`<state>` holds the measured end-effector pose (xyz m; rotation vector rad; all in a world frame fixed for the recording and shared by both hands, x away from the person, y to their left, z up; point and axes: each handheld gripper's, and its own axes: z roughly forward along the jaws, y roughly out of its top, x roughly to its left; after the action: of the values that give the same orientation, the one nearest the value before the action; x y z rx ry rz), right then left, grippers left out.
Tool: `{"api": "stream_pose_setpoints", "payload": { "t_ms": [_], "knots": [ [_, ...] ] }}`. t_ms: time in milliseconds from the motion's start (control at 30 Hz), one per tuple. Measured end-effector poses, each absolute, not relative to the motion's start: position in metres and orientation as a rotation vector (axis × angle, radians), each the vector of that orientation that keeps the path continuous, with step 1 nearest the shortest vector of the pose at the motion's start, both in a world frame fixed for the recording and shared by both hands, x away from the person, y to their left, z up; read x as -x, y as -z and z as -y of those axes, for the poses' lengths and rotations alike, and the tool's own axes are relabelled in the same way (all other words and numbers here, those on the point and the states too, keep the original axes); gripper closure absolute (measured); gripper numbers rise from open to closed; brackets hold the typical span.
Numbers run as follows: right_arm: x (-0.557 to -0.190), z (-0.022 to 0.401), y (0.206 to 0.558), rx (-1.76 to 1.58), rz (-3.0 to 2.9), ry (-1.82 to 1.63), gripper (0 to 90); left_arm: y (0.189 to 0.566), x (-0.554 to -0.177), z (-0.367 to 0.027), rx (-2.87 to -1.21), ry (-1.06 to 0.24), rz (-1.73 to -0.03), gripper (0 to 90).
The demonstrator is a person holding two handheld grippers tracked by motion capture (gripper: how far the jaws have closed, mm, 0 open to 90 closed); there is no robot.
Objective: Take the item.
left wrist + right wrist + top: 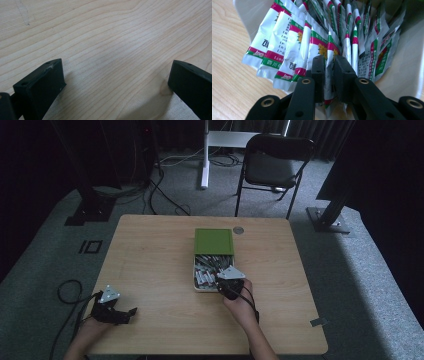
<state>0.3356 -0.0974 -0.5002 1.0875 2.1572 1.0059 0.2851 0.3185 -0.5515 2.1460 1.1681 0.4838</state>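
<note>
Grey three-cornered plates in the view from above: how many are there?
2. One grey three-cornered plate sits on the left gripper near the wooden table's front left corner; the other tops the right gripper over the white box of sachets.

One table (150, 285) bears one white tray (195, 288) and one green lid (214, 241). The tray holds many foil sachets (287, 50), packed upright; at least a dozen can be made out, but the exact number cannot be told. One round grommet (238, 230) sits in the tabletop. Two grippers: left (131, 311), right (329, 72). One folding chair (272, 167) stands beyond the table.
</note>
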Motion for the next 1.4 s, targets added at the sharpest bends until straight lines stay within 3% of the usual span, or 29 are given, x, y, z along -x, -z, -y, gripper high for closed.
{"api": "stream_pose_setpoints", "payload": {
  "t_ms": [300,467,900,1400],
  "knots": [
    [-0.336,0.090,0.502,-1.052,-2.156,-0.908,79.5,0.552,-0.285,-0.318,-2.146,-0.484,-1.168,1.4],
    [-0.337,0.091,0.500,-1.091,-2.141,-0.896,89.9,0.552,-0.285,-0.318,-2.145,-0.484,-1.169,1.4],
    [-0.332,0.103,0.482,-1.163,-2.121,-1.041,90.0,0.552,-0.285,-0.319,-2.146,-0.484,-1.168,1.4],
    [-0.326,0.118,0.436,-1.158,-2.043,-1.224,90.0,0.552,-0.285,-0.318,-2.143,-0.482,-1.169,1.4]
  ]
}}
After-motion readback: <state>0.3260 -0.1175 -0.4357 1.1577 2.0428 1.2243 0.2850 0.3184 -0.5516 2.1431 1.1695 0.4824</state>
